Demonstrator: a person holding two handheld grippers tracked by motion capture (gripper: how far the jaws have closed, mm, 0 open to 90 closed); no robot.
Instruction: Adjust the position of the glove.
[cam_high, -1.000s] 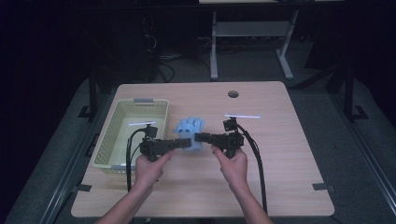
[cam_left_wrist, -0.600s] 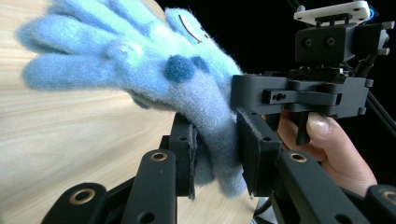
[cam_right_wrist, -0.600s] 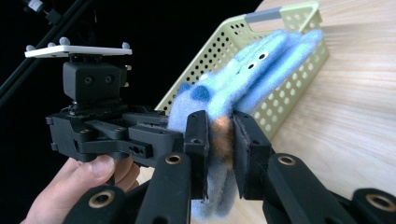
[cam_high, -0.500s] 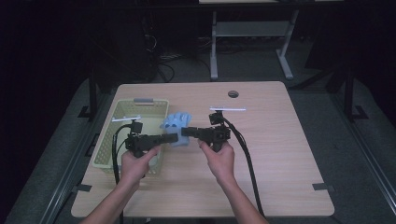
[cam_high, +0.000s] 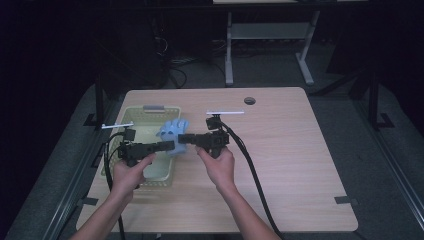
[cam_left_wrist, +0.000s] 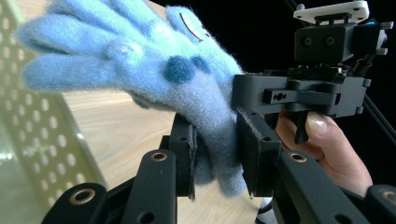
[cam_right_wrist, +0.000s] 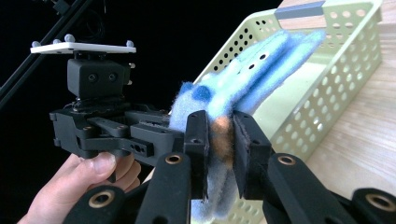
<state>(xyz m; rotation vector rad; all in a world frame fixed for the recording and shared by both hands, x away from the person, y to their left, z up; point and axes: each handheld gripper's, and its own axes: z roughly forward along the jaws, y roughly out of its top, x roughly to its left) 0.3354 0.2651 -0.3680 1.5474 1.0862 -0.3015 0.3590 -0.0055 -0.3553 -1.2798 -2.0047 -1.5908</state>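
Left tool (cam_high: 169, 145) and right tool (cam_high: 183, 137) both clamping blue glove (cam_high: 172, 131), holding it above worktop (cam_high: 300, 165) at green basket (cam_high: 165, 177) rim. Likely placing step; next needing shift over basket, then release.

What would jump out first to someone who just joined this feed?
A fuzzy blue glove held in the air between both claws, left claw and right claw each clamped on its cuff end. It hangs over the right rim of the pale green perforated basket at the wooden table's left side.
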